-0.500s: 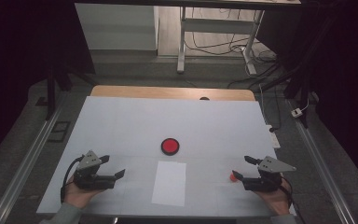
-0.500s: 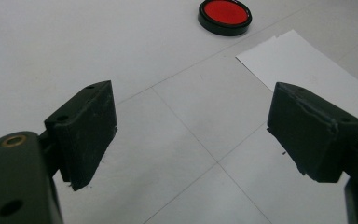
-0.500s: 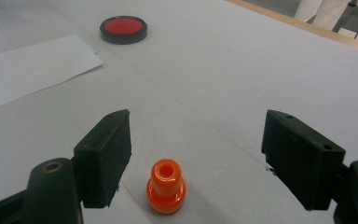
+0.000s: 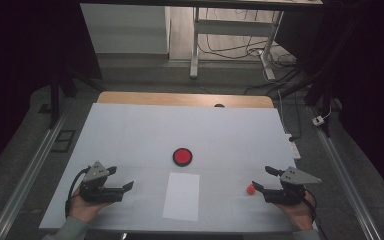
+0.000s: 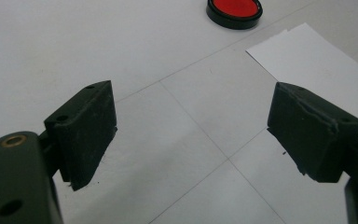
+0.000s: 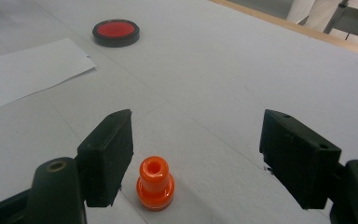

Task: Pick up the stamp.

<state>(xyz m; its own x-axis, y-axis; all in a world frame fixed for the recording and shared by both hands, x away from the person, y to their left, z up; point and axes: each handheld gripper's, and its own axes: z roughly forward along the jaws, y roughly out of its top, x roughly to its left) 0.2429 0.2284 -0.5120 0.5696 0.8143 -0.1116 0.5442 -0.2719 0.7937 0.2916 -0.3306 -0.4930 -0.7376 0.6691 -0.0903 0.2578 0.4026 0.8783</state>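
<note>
Two tongs rest low over the white desk (image 4: 145, 130), both with jaws spread wide and gripping nothing. An orange stamp-like piece (image 4: 250, 189) stands upright on the desk between the jaws of the right tongs (image 4: 261, 181), just beside one jaw, untouched. From it, the paper sheet (image 4: 181, 196) lies at nine o'clock and the red-topped black disc (image 4: 182, 156) at ten. Left tongs (image 4: 119, 179) point toward the sheet.

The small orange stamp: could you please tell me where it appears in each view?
High view: the orange stamp stands lower right, just ahead of the right gripper.
Right gripper view: bottom centre, between the open jaws, nearer the left one.
Left gripper view: not in it.
Shared landmark: the red ink pad.
</note>
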